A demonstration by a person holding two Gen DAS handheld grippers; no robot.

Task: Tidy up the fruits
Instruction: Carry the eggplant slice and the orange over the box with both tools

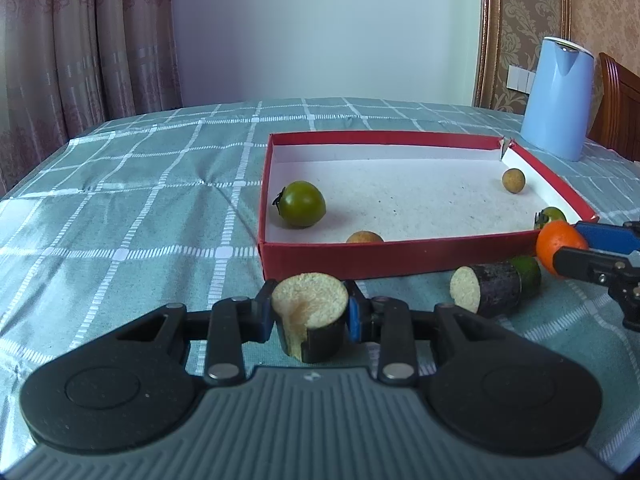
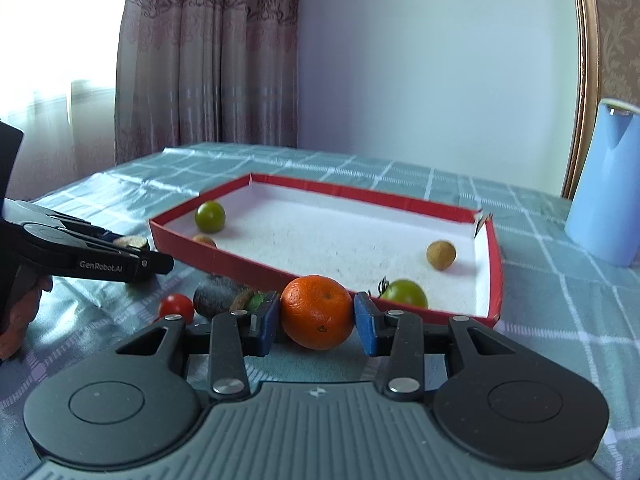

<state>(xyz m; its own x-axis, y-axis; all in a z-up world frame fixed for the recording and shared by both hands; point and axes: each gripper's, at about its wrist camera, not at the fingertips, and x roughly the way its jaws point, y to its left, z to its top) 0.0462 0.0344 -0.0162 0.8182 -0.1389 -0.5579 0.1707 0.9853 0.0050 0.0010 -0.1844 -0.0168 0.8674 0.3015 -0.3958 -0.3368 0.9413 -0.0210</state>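
Two grippers held low and level, left gripper (image 1: 310, 314) clamping upright dark-skinned sugarcane stub (image 1: 312, 320), pale cut end upward, right gripper (image 2: 316, 320) squeezing round orange mandarin (image 2: 317, 312).

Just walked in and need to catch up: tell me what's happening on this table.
A person is sorting fruit into a red box, with a claw in each hand. The left claw grips a cut sugarcane piece; the right claw has its pads on either side of an orange. Both sit just outside the box's near wall. Inside already are two green tomatoes and two longans. Another sugarcane piece, a lime and a red cherry tomato lie on the tablecloth.
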